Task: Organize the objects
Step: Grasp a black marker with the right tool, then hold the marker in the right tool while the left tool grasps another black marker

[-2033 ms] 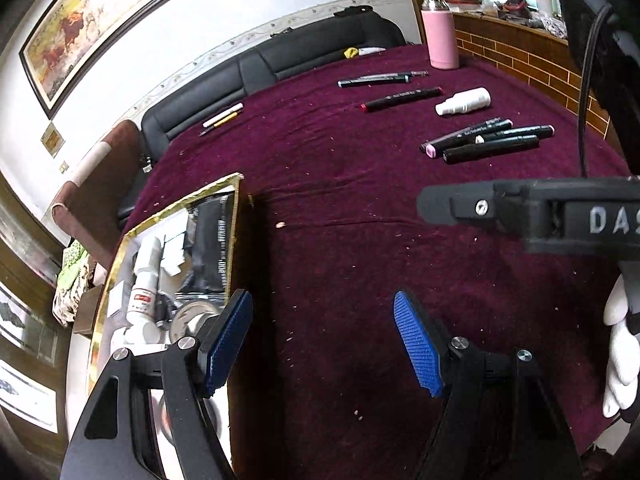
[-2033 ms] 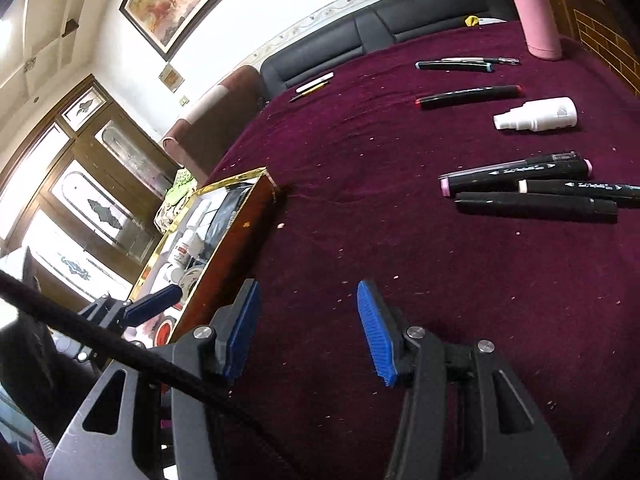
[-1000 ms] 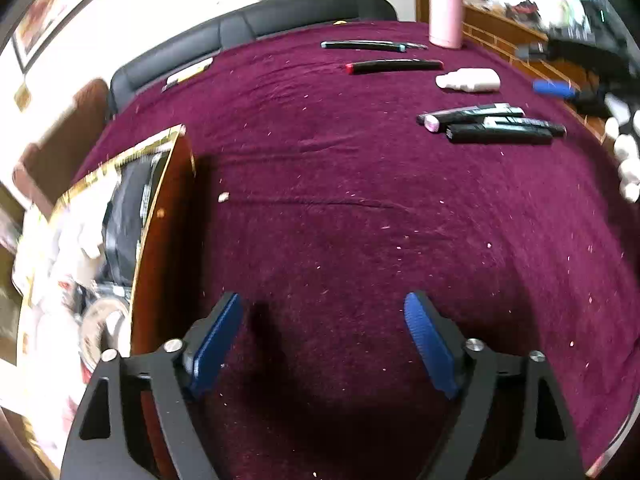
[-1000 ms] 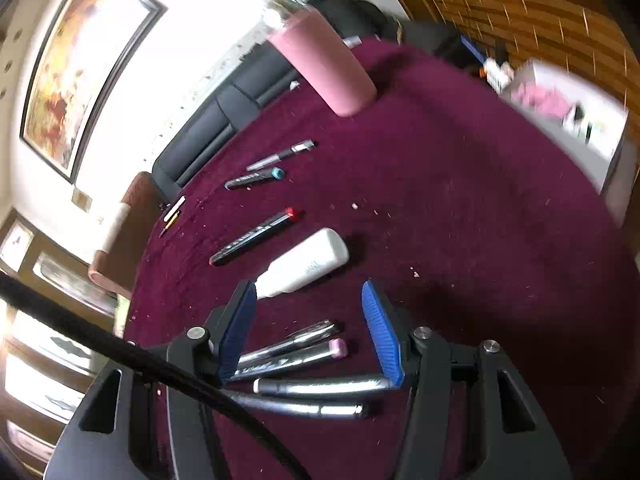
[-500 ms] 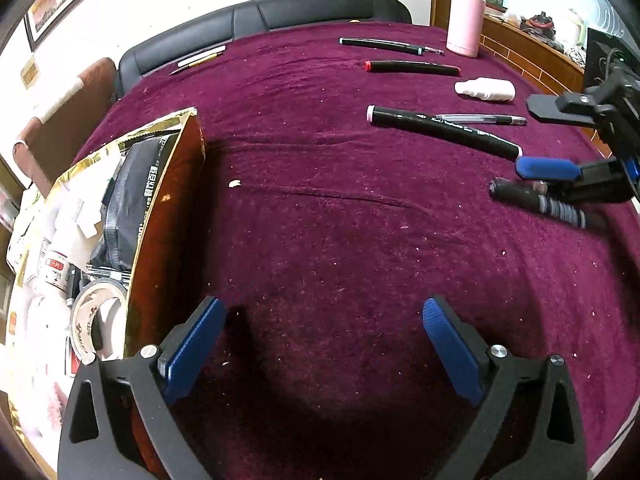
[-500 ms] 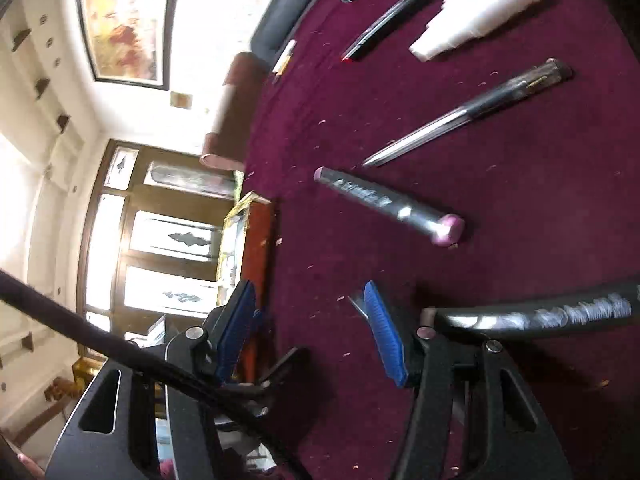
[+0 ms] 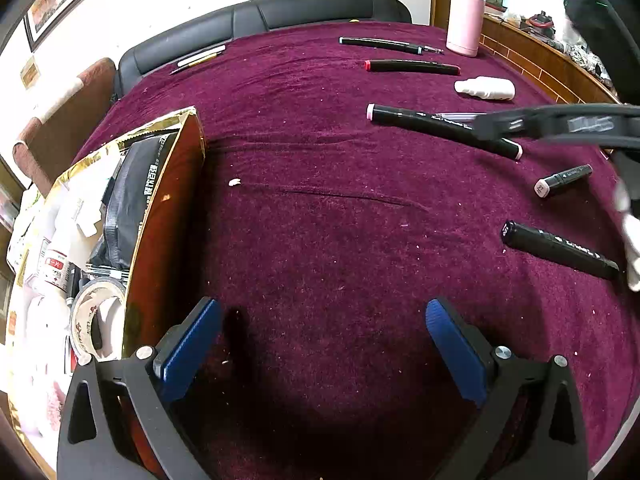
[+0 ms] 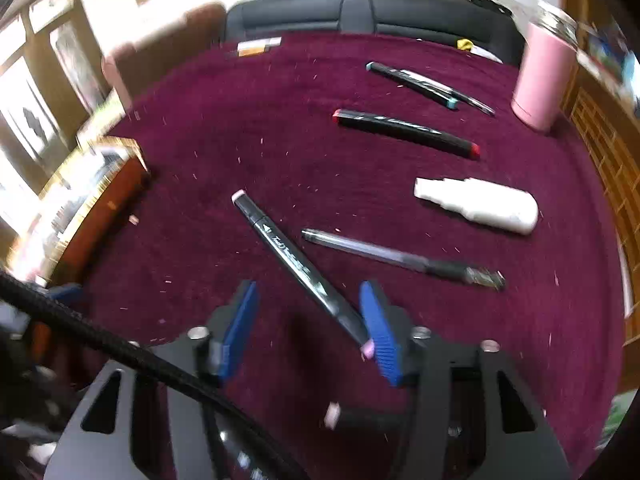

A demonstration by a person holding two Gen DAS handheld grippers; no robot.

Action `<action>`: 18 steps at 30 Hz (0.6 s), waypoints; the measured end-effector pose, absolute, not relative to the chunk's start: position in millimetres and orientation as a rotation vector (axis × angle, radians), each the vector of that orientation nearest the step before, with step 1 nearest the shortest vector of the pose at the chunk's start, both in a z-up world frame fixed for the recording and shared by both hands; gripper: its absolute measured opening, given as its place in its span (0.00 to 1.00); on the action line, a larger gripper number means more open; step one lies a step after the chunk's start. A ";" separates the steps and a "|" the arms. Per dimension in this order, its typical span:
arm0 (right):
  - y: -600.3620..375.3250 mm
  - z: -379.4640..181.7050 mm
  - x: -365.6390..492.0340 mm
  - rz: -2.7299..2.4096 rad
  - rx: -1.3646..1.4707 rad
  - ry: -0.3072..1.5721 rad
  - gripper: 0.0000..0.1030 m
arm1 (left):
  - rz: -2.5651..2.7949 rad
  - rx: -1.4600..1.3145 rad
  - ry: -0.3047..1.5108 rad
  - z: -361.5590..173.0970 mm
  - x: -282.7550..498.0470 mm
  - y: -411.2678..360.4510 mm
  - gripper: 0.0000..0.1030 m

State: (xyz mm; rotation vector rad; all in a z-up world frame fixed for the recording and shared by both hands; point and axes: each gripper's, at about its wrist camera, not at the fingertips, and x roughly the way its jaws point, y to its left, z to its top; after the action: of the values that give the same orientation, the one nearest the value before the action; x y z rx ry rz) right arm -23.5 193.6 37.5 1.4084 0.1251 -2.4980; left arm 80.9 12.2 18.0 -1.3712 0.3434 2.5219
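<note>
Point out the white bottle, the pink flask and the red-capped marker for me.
White bottle (image 8: 486, 205): right wrist view, on its body.
Pink flask (image 8: 544, 82): right wrist view, on its side wall.
Red-capped marker (image 8: 404, 132): right wrist view, mid-barrel.

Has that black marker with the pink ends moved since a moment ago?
Yes. The black pink-ended marker now lies alone, angled, its pink cap swung toward the gold-rimmed box, away from the white spray bottle.

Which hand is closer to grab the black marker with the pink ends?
The right. The right gripper has its closing jaws around the black marker with pink ends. The left gripper hangs wide open over bare maroon tablecloth, beside the gold-edged box.
</note>
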 end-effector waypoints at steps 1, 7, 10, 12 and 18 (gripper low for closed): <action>197.5 25.4 -27.9 -2.492 1.428 0.152 0.30 | 2.521 -1.370 0.344 18.0 81.0 12.4 0.98; 186.9 20.5 -41.7 -2.465 1.504 0.174 0.12 | 2.493 -1.354 0.345 18.4 83.2 13.3 0.97; 205.8 21.4 -37.0 -2.476 1.546 0.108 0.12 | 2.433 -1.261 0.329 25.6 94.5 15.5 0.91; 223.6 22.1 -35.4 -2.467 1.568 0.018 0.12 | 2.342 -1.172 0.281 35.3 107.0 20.4 0.87; 263.2 20.3 -32.6 -2.366 1.550 -0.216 0.11 | 2.162 -0.878 0.609 53.1 142.8 87.0 0.86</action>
State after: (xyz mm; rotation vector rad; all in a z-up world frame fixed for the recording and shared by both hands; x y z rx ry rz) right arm -32.6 263.2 20.3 1.5503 -0.2161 -2.3664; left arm 142.8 87.0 53.1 -0.8778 0.6092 2.1618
